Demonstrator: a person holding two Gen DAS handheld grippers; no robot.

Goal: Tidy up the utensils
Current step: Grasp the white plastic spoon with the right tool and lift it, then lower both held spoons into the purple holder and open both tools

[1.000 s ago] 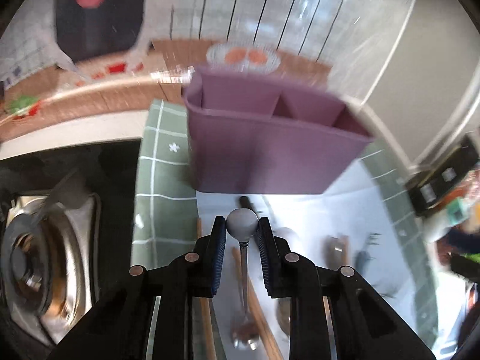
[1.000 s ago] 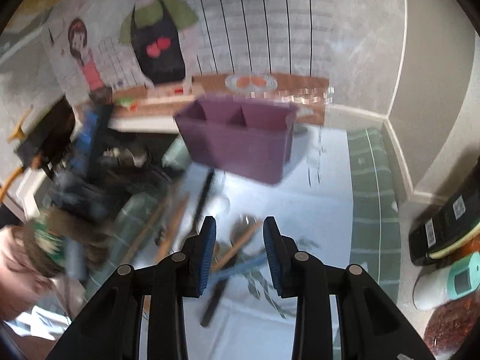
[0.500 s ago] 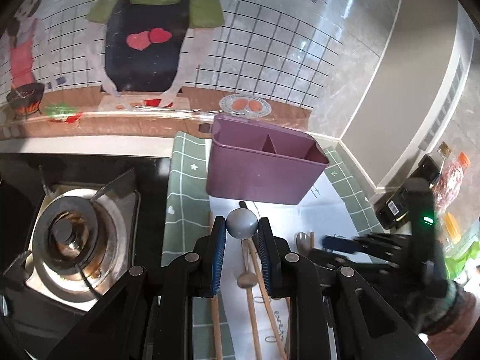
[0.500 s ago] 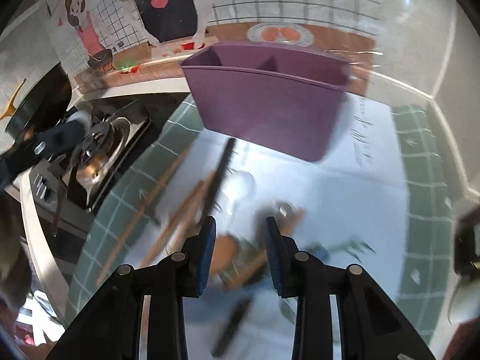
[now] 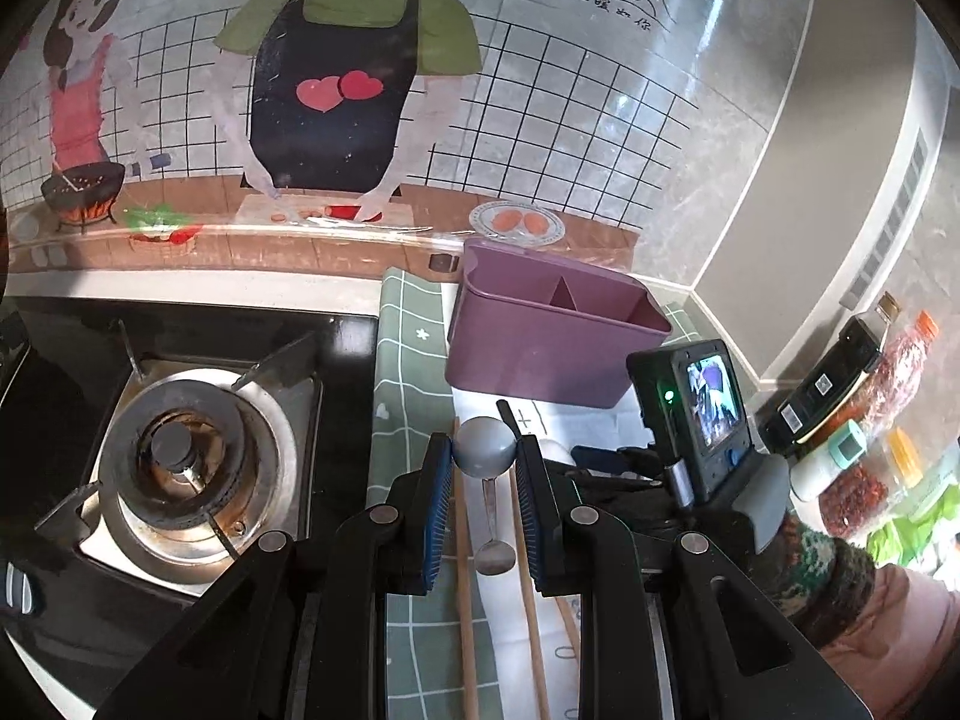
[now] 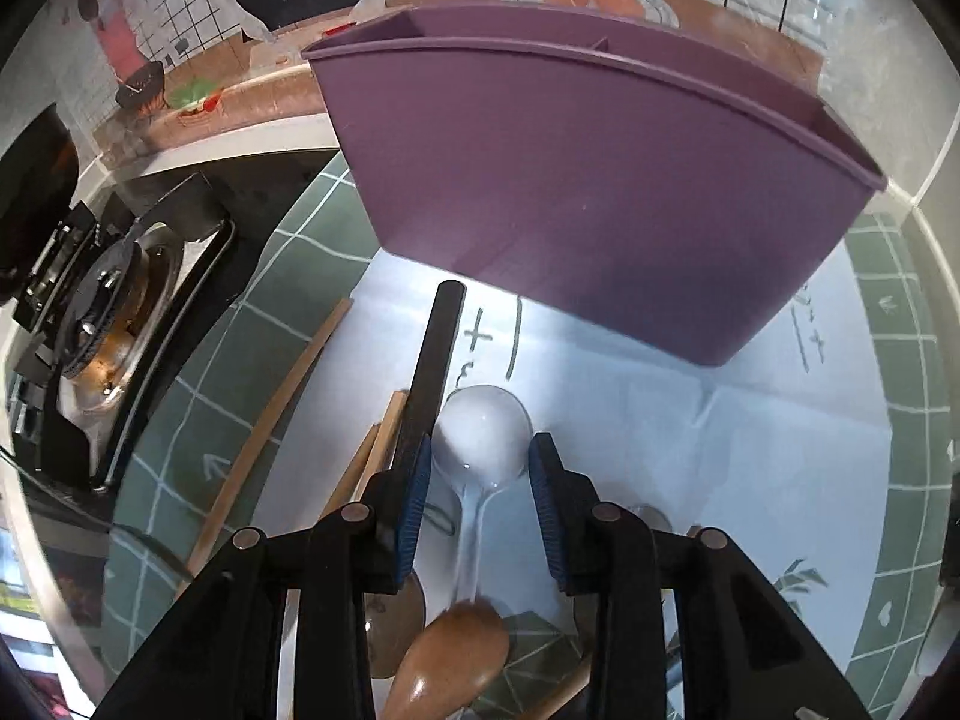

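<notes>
My left gripper (image 5: 483,468) is shut on a metal spoon with a grey ball end (image 5: 485,455), held above the mat with the bowl hanging down. The purple divided utensil holder (image 5: 558,342) stands beyond it, empty as far as I see. My right gripper (image 6: 480,477) is open, low over the white sheet, its fingers on either side of a clear plastic spoon (image 6: 483,438). The purple holder (image 6: 600,180) fills the view just ahead. A black stick (image 6: 435,360), wooden chopsticks (image 6: 282,408) and a wooden spoon (image 6: 456,654) lie around it.
A gas stove burner (image 5: 180,462) sits to the left of the green checked mat (image 5: 408,360). Bottles and jars (image 5: 858,396) stand at the right by the wall. The right gripper with its small screen (image 5: 708,408) is close to my left gripper's right side.
The left gripper has lifted and pulled back from the holder with the spoon. The right gripper has dropped forward and down until its fingers straddle the clear spoon.
</notes>
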